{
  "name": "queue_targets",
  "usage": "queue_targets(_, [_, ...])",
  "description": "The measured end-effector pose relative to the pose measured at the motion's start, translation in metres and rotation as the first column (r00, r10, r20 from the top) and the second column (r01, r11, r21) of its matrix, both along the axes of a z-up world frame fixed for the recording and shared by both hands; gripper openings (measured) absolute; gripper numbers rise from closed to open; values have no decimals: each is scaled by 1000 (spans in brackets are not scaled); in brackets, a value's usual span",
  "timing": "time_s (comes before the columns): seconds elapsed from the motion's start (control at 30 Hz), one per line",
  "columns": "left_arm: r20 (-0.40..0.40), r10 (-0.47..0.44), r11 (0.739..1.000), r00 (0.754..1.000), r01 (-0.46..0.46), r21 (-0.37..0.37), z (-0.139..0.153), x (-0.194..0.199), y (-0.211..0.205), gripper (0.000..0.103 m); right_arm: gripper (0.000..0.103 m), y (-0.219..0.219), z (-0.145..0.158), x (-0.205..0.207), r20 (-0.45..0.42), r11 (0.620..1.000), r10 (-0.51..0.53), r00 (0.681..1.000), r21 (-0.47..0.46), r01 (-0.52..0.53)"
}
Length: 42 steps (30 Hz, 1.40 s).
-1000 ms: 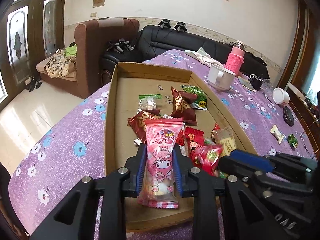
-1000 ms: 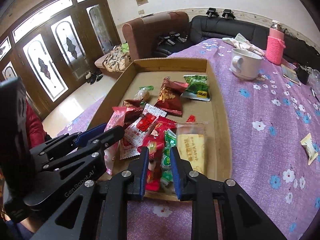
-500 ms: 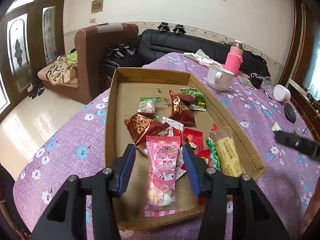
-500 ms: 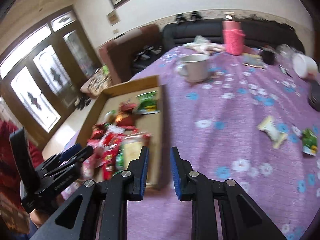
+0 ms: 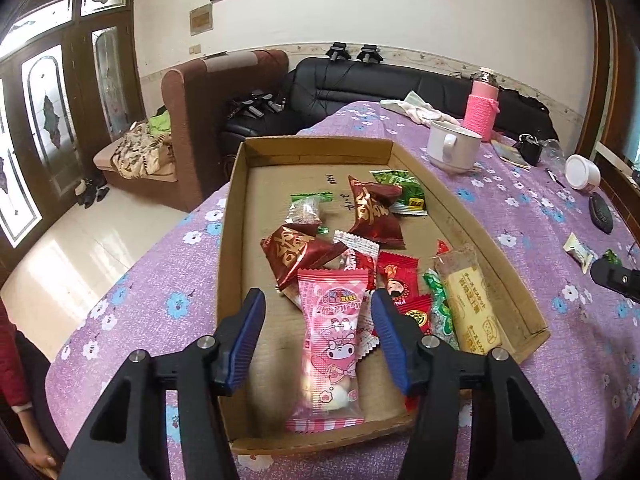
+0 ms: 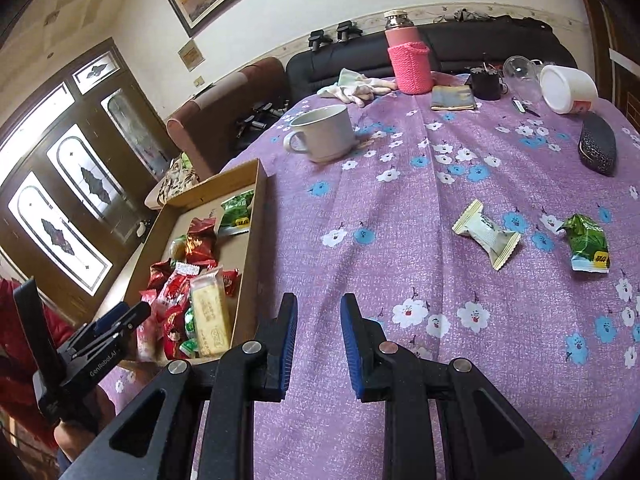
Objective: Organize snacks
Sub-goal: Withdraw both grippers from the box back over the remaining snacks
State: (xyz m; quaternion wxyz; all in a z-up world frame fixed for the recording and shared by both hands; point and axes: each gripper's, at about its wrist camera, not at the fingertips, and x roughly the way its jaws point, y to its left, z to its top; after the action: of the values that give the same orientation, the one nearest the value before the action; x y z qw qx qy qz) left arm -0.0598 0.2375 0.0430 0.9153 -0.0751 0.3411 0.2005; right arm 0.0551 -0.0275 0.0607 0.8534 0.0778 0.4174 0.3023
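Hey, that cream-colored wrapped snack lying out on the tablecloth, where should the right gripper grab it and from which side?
Grip the cream snack across its plump middle, coming down from above. It lies flat and slanted on the tablecloth, crimped ends pointing up-left and down-right, so turn the right gripper so its jaws span the narrow width. The green packet beside it lies clear.

A white mug (image 6: 322, 133) is set on the purple floral tablecloth (image 6: 400, 216); a pink-sleeved flask (image 6: 409, 62) is positioned farther back, right of it.
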Motion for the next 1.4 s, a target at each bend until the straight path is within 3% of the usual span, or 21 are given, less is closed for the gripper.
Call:
queue_targets(0.17, [-1, 22, 1000, 1000, -22, 11, 1, -1, 0, 62, 32, -1, -2, 0, 4, 1000, 0, 1000, -3, 0])
queue_targets(0.7, [7, 27, 999, 1000, -27, 30, 4, -6, -7, 68, 34, -5, -5, 3, -16, 1000, -16, 1000, 4, 16])
queue_targets(0.93, [49, -9, 998, 999, 7, 57, 23, -13, -28, 68, 34, -10, -4, 5, -22, 1000, -24, 999, 16, 24])
queue_targets(1.03, [75, -51, 998, 996, 48, 41, 35, -14, -43, 69, 34, -16, 0, 6, -22, 999, -37, 999, 31, 38])
queue_targets(1.17, [79, -168, 986, 983, 169, -5, 46, -4, -76, 72, 34, -31, 9, 9, -22, 996, -75, 997, 51, 76])
queue_targets(1.33, [19, -340, 933, 940, 340, -118, 29, 21, -131, 72, 34, -64, 17, 16, -22, 986, -155, 988, 53, 156])
queue_targets(1.4, [-23, -393, 914, 919, 387, -124, 16, 31, -155, 72, 34, -82, 20, 22, -24, 979, -196, 980, 42, 197])
